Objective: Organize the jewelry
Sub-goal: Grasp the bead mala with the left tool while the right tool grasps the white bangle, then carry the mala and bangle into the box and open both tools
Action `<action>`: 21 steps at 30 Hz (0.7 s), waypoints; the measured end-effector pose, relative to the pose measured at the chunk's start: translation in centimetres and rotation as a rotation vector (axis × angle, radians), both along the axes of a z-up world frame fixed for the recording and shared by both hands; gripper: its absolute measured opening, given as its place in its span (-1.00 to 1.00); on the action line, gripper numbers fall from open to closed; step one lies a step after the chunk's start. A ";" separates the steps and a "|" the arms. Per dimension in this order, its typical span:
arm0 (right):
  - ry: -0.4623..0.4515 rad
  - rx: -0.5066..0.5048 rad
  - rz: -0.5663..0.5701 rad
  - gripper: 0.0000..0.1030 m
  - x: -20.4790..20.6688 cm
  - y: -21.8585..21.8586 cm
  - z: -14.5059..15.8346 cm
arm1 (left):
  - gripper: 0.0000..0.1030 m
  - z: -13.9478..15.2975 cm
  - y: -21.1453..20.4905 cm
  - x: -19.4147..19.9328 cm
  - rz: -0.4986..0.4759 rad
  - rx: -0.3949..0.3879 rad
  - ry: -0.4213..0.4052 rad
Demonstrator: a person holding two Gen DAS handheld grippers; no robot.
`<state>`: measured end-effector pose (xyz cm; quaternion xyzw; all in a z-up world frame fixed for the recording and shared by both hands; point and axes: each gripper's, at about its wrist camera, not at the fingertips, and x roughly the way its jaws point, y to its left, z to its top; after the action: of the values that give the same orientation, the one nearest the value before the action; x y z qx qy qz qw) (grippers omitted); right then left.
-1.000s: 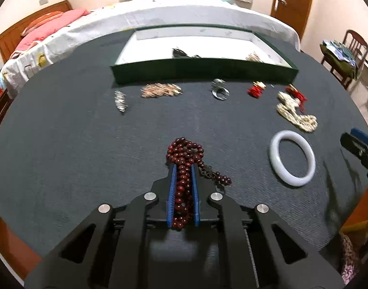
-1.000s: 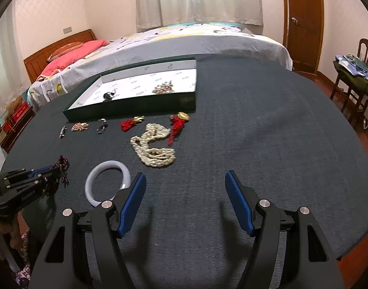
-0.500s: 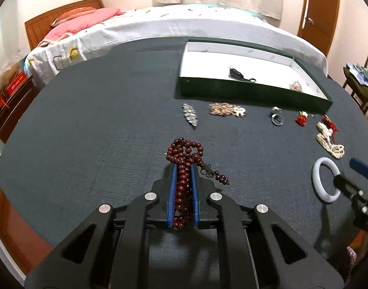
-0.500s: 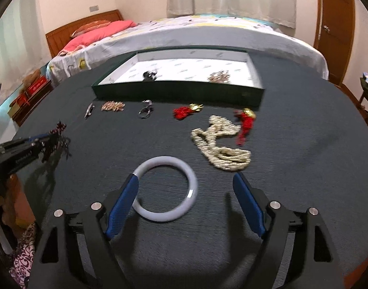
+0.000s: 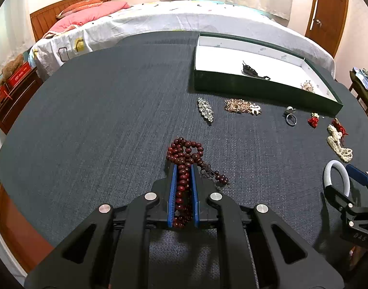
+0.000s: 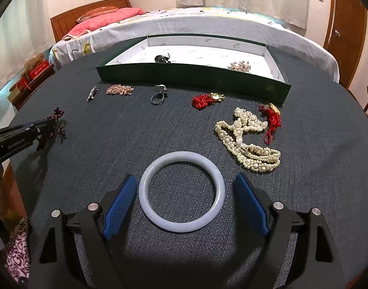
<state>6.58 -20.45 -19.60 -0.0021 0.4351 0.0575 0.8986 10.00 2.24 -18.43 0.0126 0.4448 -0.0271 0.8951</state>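
My left gripper (image 5: pixel 183 168) is shut on a dark red bead bracelet (image 5: pixel 184 151) and holds it above the dark table; it also shows in the right wrist view (image 6: pixel 49 125). My right gripper (image 6: pixel 185 180) is open, its blue pads on either side of a pale white bangle (image 6: pixel 181 193) lying flat on the table; the bangle also shows in the left wrist view (image 5: pixel 337 177). A green tray (image 6: pixel 193 75) with a white floor stands at the back and holds a dark piece (image 6: pixel 162 59) and a pink brooch (image 6: pixel 239 66).
Loose pieces lie in front of the tray: a crystal clip (image 6: pixel 92 93), a rose-gold chain (image 6: pixel 118 89), a ring (image 6: pixel 157 98), two red tassels (image 6: pixel 204 100), a pearl necklace (image 6: pixel 246 138). A bed (image 6: pixel 184 21) stands beyond the table.
My right gripper has swung left and moved forward so the bangle now lies between its open pads. My left gripper, still holding the beads, has shifted left and back from the tray.
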 end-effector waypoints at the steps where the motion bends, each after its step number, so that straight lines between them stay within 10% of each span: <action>1: -0.002 0.005 0.000 0.58 -0.1 -0.1 0.0 | -0.77 -0.1 0.0 0.0 0.000 -0.001 0.002; 21: -0.043 0.006 0.010 0.33 -1.0 -0.3 1.1 | -0.77 0.6 -1.6 -0.2 -0.052 -0.025 -0.008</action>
<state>5.53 -20.77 -18.52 -0.0026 0.4153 0.0632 0.9075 9.82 0.62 -17.78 0.0127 0.4404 -0.0558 0.8960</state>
